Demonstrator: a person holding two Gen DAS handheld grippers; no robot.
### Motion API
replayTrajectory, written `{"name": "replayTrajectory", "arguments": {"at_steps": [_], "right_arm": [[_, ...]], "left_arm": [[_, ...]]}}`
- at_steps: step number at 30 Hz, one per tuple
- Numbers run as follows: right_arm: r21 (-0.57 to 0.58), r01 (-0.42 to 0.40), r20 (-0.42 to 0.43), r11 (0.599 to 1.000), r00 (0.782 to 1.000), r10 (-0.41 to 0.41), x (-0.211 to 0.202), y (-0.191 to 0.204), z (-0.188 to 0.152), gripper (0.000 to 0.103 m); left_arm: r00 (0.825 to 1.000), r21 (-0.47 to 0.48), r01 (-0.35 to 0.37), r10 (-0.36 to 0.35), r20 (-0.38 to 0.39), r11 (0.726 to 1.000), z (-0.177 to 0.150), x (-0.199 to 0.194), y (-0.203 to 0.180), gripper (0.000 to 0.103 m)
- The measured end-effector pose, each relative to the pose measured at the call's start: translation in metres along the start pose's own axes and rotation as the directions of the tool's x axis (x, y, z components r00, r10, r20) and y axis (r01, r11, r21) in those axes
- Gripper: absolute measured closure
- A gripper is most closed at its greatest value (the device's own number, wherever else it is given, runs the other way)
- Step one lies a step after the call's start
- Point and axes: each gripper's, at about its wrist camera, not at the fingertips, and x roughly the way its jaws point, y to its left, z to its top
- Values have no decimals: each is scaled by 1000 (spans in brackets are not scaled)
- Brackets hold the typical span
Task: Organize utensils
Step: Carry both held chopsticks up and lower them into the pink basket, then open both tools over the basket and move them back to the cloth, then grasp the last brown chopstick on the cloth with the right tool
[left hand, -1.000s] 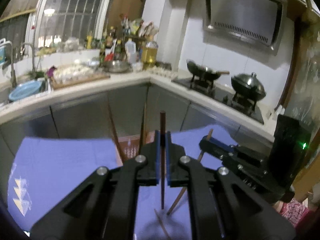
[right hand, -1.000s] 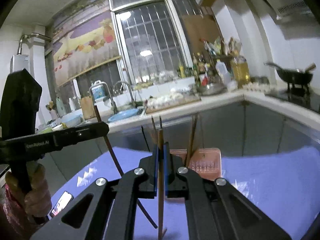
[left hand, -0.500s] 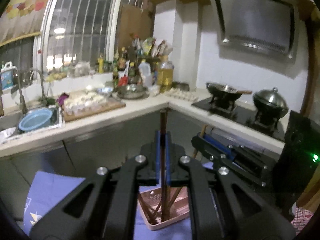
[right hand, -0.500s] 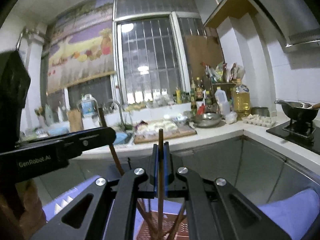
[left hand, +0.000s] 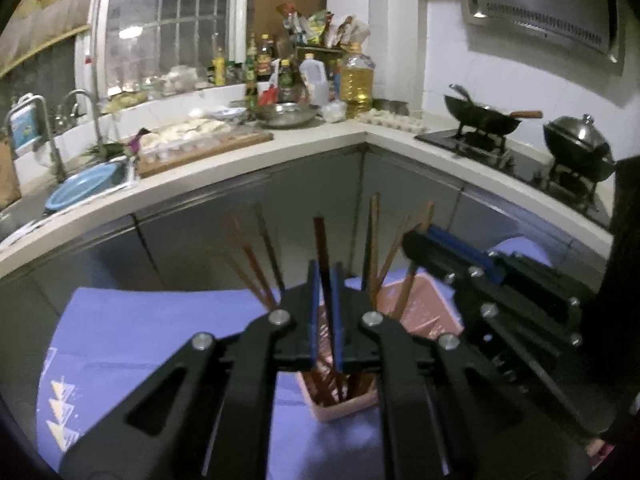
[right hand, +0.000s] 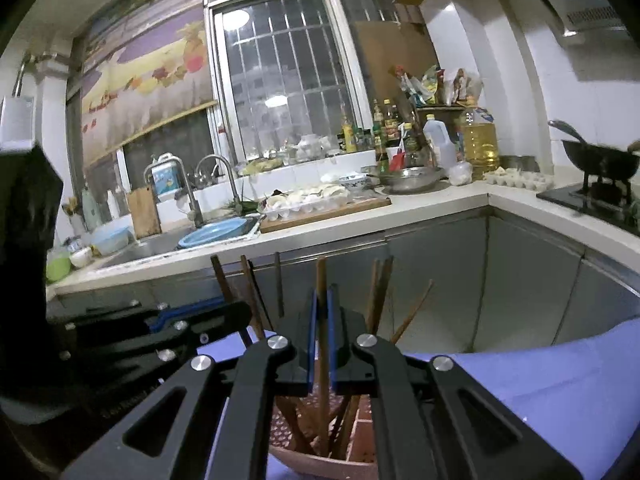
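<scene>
A pink perforated utensil holder [left hand: 420, 304] stands on a purple cloth [left hand: 140, 332], with several brown chopsticks [left hand: 372, 248] leaning in it. My left gripper [left hand: 325, 280] is above the holder, its jaws slightly apart around a dark chopstick [left hand: 320, 240] whose lower end reaches into the holder. My right gripper [right hand: 320, 300] has its pads close on a lighter wooden chopstick [right hand: 321, 276] that also stands in the holder [right hand: 316, 456]. Each gripper shows at the side of the other's view.
A white L-shaped counter [left hand: 280, 144] runs behind, with a sink [right hand: 160, 240], a blue basin [left hand: 84, 188], a cutting board of dumplings [right hand: 320, 204], bottles [left hand: 356, 80] and a stove with a wok [left hand: 484, 116]. Grey cabinet doors [left hand: 312, 200] stand just behind the cloth.
Both grippers have come down toward the holder with their chopsticks. The left jaws have parted slightly around the dark chopstick, which now leans.
</scene>
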Motion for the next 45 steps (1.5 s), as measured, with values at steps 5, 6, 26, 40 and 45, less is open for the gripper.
{"name": "replayTrajectory", "arguments": {"at_steps": [5, 6, 26, 40, 45], "right_arm": [[36, -4, 2, 999, 1000, 4, -19, 3, -2, 69], [37, -2, 13, 999, 1000, 2, -24, 5, -2, 67], [133, 13, 82, 991, 996, -24, -143, 31, -73, 65], [139, 70, -526, 988, 850, 14, -64, 37, -188, 74], [84, 60, -547, 995, 837, -5, -56, 49, -195, 75]], "left_arm": [[994, -1, -99, 99, 45, 995, -11, -20, 0, 69], [992, -1, -114, 114, 59, 993, -14, -26, 0, 68], [976, -43, -187, 191, 100, 981, -73, -106, 17, 56], [984, -110, -141, 127, -122, 984, -160, -77, 30, 56], [970, -106, -117, 91, -226, 987, -202, -57, 23, 56]]}}
